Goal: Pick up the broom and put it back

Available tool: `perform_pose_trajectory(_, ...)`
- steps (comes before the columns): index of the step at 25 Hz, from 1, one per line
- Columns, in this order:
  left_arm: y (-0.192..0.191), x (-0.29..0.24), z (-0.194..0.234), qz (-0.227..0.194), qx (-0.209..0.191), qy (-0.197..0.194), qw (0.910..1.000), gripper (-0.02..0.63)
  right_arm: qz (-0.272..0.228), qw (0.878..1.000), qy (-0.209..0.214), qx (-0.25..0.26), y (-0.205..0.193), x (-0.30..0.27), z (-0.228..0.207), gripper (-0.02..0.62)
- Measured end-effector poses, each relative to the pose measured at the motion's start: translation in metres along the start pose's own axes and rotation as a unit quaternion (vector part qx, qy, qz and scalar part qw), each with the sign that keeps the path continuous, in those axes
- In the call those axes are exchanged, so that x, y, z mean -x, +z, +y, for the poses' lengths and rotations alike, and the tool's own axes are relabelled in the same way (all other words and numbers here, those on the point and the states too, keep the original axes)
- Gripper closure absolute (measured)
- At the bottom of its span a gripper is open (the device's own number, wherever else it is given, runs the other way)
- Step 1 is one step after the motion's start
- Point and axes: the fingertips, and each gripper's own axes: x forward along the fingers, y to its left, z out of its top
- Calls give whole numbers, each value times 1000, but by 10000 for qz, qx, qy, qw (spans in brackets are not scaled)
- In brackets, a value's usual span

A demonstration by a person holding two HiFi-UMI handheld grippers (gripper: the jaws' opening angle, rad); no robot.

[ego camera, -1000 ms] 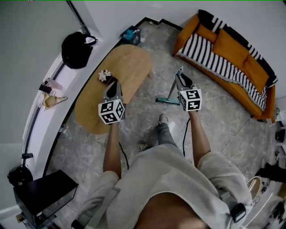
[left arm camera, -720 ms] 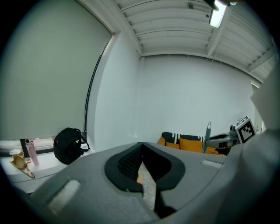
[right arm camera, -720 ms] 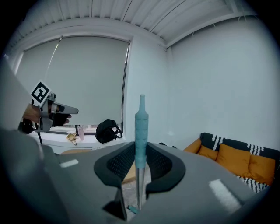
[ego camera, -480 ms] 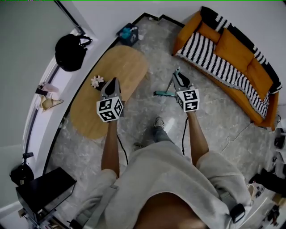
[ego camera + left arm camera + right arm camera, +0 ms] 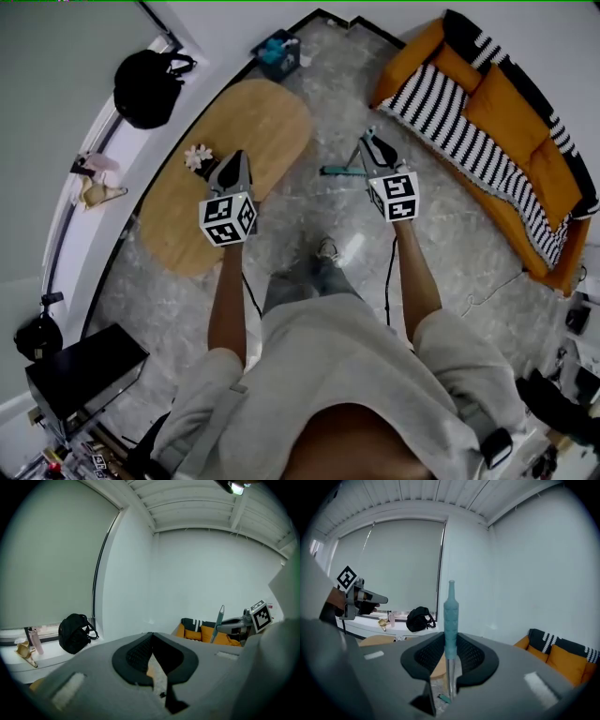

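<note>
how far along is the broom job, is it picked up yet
Done: the teal-handled metal broom is picked up, clamped between the right gripper's pads. In hand: it hangs upright, head low over the marble floor. Left: putting it back; no storage spot is evident. The left gripper is shut, empty.

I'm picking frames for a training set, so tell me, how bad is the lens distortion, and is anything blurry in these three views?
Head view: strong fisheye, the window ledge bows into an arc; light is even. Left gripper view: black vignette in the corners, ceiling slats curve. Right gripper view: same vignette; the broom looks sharp.
</note>
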Motion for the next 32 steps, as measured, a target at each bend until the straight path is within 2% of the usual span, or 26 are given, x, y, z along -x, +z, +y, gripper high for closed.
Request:
perform_pose_trajectory(10,-41,-12,26,305,199,16,9993,604,232,9995,218,19,-26,-39,23,511)
perform_pose_trajectory(26,-130,-33,72,707,417,-234,9964,604,935,9944,462,185,-127,-103,100,511)
perform_pose_trajectory(32,-162,-30,83,839,556,-211,9947,604,1039,9910,770,357,-148,-136,139,511)
